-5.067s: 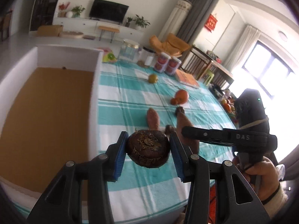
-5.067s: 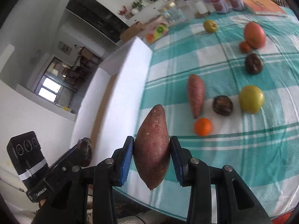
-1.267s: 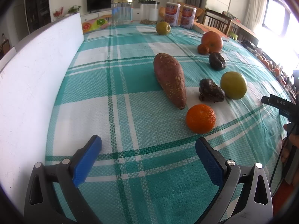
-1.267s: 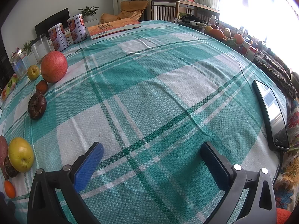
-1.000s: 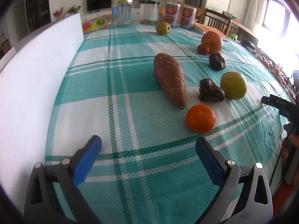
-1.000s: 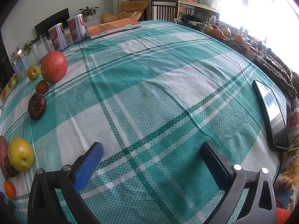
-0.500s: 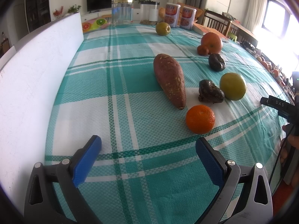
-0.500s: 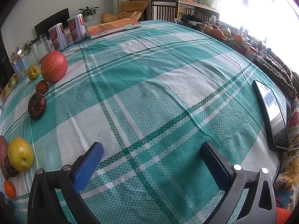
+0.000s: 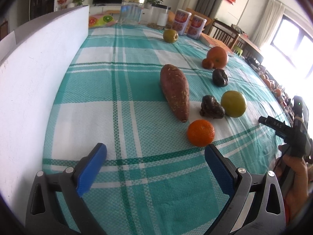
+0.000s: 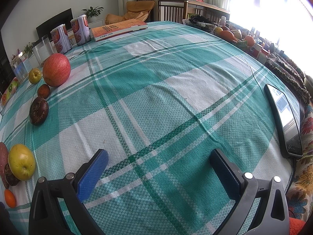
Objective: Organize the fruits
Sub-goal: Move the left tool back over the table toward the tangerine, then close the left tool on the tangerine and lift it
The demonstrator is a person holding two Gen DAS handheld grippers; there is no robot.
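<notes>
A teal-and-white checked surface point(image 9: 121, 90) carries everything, and the sweet potato point(image 9: 175, 91) serves as landmark. A tall white box wall point(image 9: 39, 74) stands well to its left. One sweet potato lies lengthwise ahead of the left gripper point(image 9: 155, 167), whose jaws are spread wide and empty; one orange point(image 9: 201, 132) sits just past its right jaw, beside the potato's near tip. One red apple point(image 9: 218, 57) lies beyond the potato to its right, with one small orange fruit touching it. Two yellow-green apples, two dark wrinkled fruits: one pair point(image 9: 212, 109) just right of the potato. The right gripper point(image 10: 159, 171) also gapes empty over bare cloth, the fruit well to its left.
</notes>
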